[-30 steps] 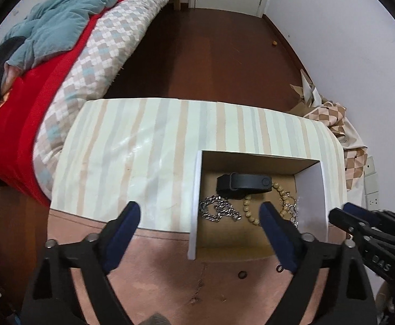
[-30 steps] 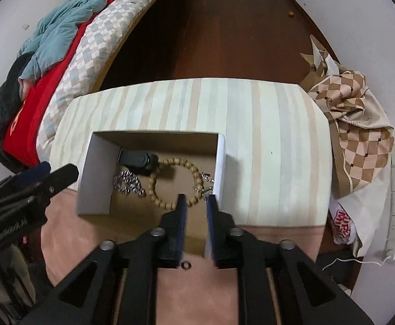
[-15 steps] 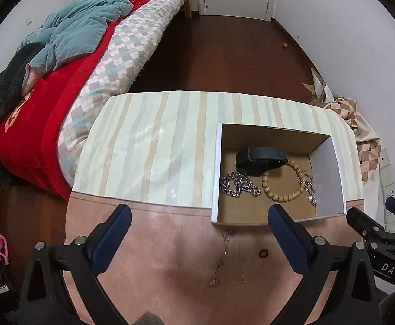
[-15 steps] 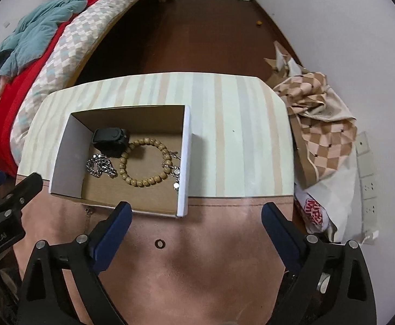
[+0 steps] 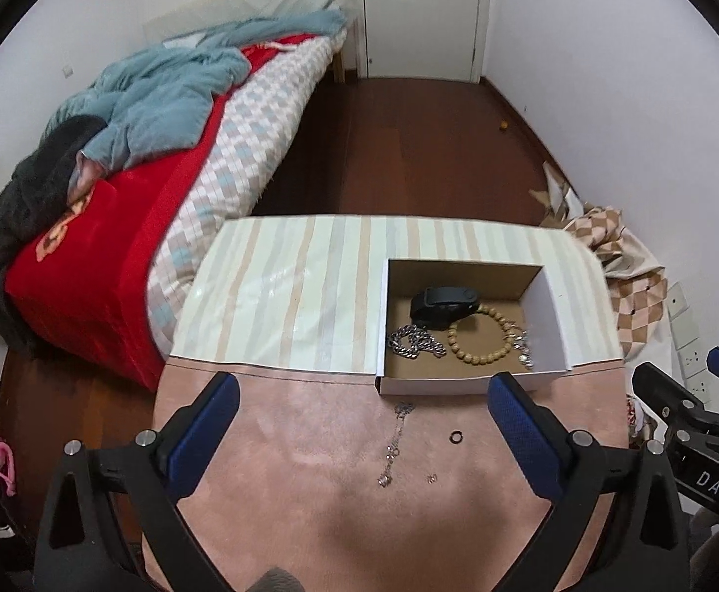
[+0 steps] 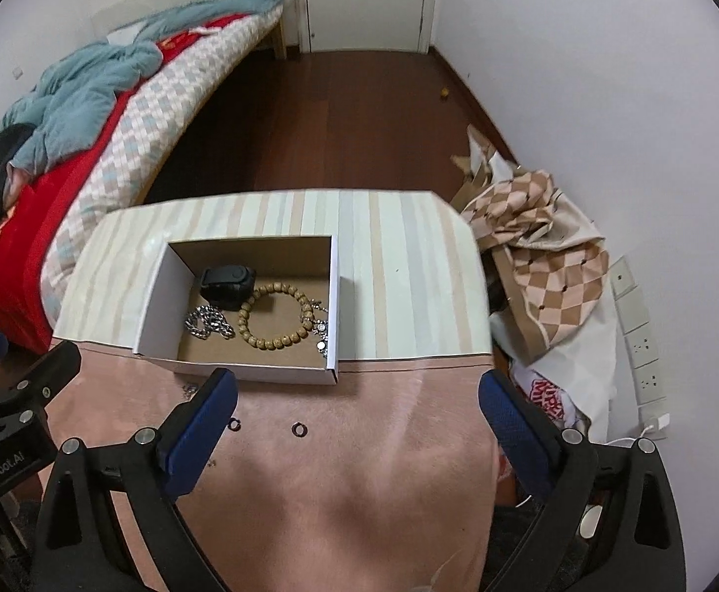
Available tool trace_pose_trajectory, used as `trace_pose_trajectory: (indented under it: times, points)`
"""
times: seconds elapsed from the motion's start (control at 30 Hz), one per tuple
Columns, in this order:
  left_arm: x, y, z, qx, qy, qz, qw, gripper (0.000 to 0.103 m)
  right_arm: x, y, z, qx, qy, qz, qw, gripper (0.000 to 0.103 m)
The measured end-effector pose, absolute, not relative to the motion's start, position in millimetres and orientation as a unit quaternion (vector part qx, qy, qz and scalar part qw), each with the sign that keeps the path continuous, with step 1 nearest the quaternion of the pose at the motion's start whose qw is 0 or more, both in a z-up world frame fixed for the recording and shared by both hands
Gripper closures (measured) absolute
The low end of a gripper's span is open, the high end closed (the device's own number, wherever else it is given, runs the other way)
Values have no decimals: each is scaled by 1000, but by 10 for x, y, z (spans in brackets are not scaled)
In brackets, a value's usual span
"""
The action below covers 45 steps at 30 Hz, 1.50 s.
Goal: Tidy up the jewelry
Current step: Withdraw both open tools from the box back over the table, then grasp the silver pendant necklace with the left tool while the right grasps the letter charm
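Note:
An open cardboard box [image 5: 552, 315] [image 6: 155, 315] on the table holds a black band [image 5: 441, 302] [image 6: 225, 281], a silver chain [image 5: 413, 341] [image 6: 207, 324], a wooden bead bracelet [image 5: 480, 340] [image 6: 273, 315] and a thin charm chain [image 5: 521, 345] [image 6: 321, 333]. On the pink mat in front lie a thin chain [image 5: 395, 444], a dark ring [image 5: 455, 437] [image 6: 299, 428], a second ring [image 6: 233, 424] and a tiny piece [image 5: 431, 478]. My left gripper [image 5: 359, 424] and right gripper [image 6: 357, 419] are both open and empty, held back above the mat.
The table has a striped cloth [image 5: 310, 266] at the far half. A bed [image 5: 127, 187] stands to the left. Checked fabric and bags [image 6: 542, 256] lie on the floor at the right by a wall with sockets [image 6: 640, 345].
The right gripper went from shut to open. Both grippers have pulled back and up from the box, so more of the mat and room shows.

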State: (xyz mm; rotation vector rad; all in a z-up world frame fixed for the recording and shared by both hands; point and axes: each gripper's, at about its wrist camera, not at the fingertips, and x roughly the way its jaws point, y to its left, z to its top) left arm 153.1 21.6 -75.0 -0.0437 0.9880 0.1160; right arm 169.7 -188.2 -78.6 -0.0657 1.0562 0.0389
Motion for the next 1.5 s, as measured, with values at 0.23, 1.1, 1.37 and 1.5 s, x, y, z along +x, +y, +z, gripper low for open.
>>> trace_pose_trajectory:
  times: [0.23, 1.1, 1.37, 1.5]
  points:
    - [1206, 153, -376, -30, 443, 49, 895, 0, 1295, -1933, -339, -36, 459, 13, 888, 3]
    - [926, 530, -1247, -26, 483, 156, 861, 0, 947, -2036, -1000, 44, 498, 71, 863, 13]
    - [929, 864, -2083, 0, 553, 208, 807, 0, 1065, -1467, -2113, 56, 549, 153, 820, 49]
    - [924, 995, -2223, 4, 564, 218, 797, 0, 1106, -1205, -2382, 50, 549, 175, 816, 50]
